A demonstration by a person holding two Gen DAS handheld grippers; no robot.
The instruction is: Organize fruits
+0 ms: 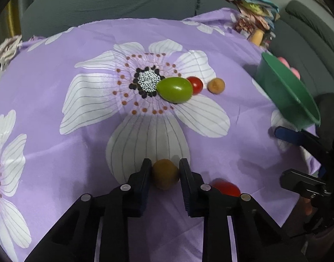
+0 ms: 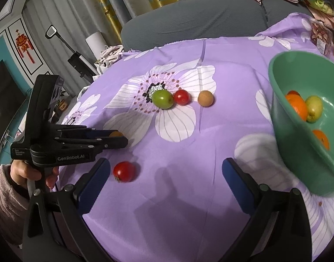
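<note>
Held fruit: a small brown fruit, dull and round, sits between the 2 fingers of the left gripper, low over the purple floral cloth; both pads press its sides.
Left gripper from outside: in the right wrist view it lies level above the cloth, with only an orange-brown sliver of the fruit showing at its tip.
Right gripper: its blue-padded fingers are spread wide with nothing between them, above bare cloth.
Loose fruit: a green fruit rests on the dark flower centre, a red tomato touches its right side, and a tan round fruit lies just beside that, apart.
Near tomato: a second red tomato lies just beside the right gripper's left finger; the left wrist view shows only part of it behind a finger.
Bowl: the green bowl is tilted, at the cloth's right side.
Bowl contents: only the right wrist view looks inside: 2 oranges and a yellow-green fruit.
Edges: a grey sofa borders the cloth's far edge; piled fabric crowds the far right corner.
Open room: bare cloth lies between the grippers and the row of 3.
</note>
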